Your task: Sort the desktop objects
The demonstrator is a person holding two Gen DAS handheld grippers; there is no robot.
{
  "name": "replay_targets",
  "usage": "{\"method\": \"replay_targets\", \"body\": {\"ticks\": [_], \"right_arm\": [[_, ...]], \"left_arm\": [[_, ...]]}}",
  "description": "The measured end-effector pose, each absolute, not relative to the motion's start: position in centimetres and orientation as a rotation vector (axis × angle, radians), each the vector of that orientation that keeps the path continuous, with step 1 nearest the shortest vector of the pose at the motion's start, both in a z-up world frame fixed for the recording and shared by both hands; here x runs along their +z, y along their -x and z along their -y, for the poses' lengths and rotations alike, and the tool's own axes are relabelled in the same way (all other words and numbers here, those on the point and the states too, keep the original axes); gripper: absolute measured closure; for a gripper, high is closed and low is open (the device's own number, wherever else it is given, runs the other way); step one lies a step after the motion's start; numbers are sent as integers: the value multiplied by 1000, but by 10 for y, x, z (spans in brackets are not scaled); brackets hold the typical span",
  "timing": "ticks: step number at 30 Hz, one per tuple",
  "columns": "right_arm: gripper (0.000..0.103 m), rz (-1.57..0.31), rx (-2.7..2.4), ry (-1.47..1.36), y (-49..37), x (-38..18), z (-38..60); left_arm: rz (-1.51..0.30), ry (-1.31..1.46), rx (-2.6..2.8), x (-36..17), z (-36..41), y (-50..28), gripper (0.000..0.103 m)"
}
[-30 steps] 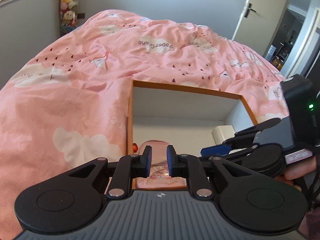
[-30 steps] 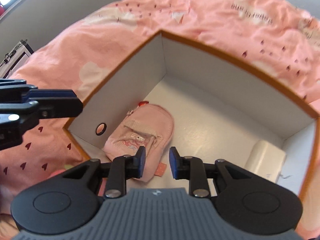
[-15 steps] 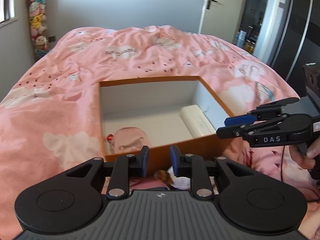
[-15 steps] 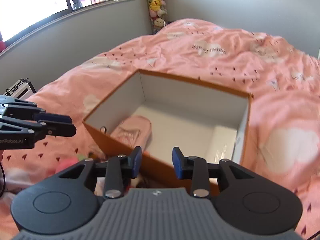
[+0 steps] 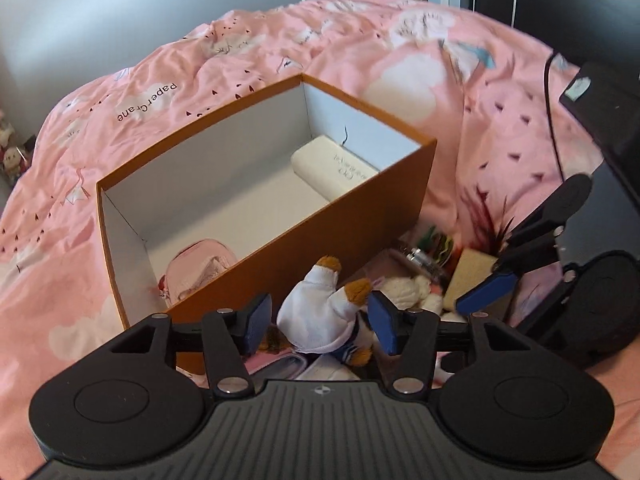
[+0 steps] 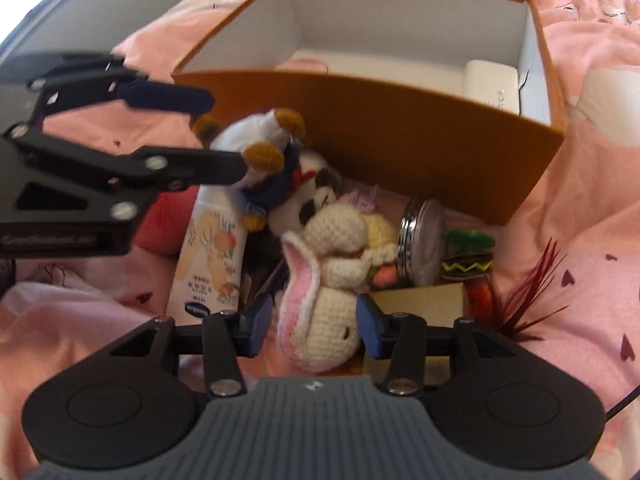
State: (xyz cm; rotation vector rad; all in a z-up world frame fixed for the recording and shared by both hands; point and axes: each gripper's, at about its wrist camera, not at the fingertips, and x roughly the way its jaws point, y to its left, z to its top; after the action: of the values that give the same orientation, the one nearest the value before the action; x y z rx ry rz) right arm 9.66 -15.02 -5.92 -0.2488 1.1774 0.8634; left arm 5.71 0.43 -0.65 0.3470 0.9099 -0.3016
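The left gripper [image 5: 318,322] jaws are opening around the upside-down plush duck [image 5: 320,312]; the right gripper [image 6: 316,322] jaws are opening around the crochet bunny [image 6: 328,280], which lies lengthwise, near to far.

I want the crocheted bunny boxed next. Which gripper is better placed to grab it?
Right. The right gripper already straddles the crocheted bunny, jaws opening, pads not touching. The left gripper is lined up on the white plush toy instead.

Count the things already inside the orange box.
2. A pink pouch lies at one end of the orange box, and a white rectangular case at the opposite end. The near wall hides part of the floor, so more may be there.
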Motion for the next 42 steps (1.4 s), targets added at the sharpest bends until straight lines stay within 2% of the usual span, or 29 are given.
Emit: {"method": "replay_targets", "body": {"ticks": [3,11,12,13,15,16,22,35,42], "right_arm": [[49,-1194,856,270,-97,-64,146],[43,-1200,866,329,-100,-75,133],[43,-1193,864,346,-99,-77,130],[43,-1183,864,369,-97,-79,126],[44,-1163,857,418,-93,-83,119],[50,-1148,843,440,-91,-83,117],[61,-1115,844,355,-89,-72,132],[65,-1032,860,198,-89,-15,174],[66,-1025,757,219,-101,-12,185]], "left_arm": [[-928,-372,-309,-13,-4,-63,35],[-1003,-370,-287,-32,-1,-77,35],[-1012,-360,-281,-34,-2,-78,36],[-1017,-351,-273,-35,-2,-78,43],[-1020,-333,-264,-35,-3,-79,46],[-1024,-321,-266,-34,-4,-79,53],[-1023,-245,-228,-26,-12,-74,57],[-821,-123,-157,40,-19,-40,58],[-768,-90,-108,36,-10,-33,58]]}}
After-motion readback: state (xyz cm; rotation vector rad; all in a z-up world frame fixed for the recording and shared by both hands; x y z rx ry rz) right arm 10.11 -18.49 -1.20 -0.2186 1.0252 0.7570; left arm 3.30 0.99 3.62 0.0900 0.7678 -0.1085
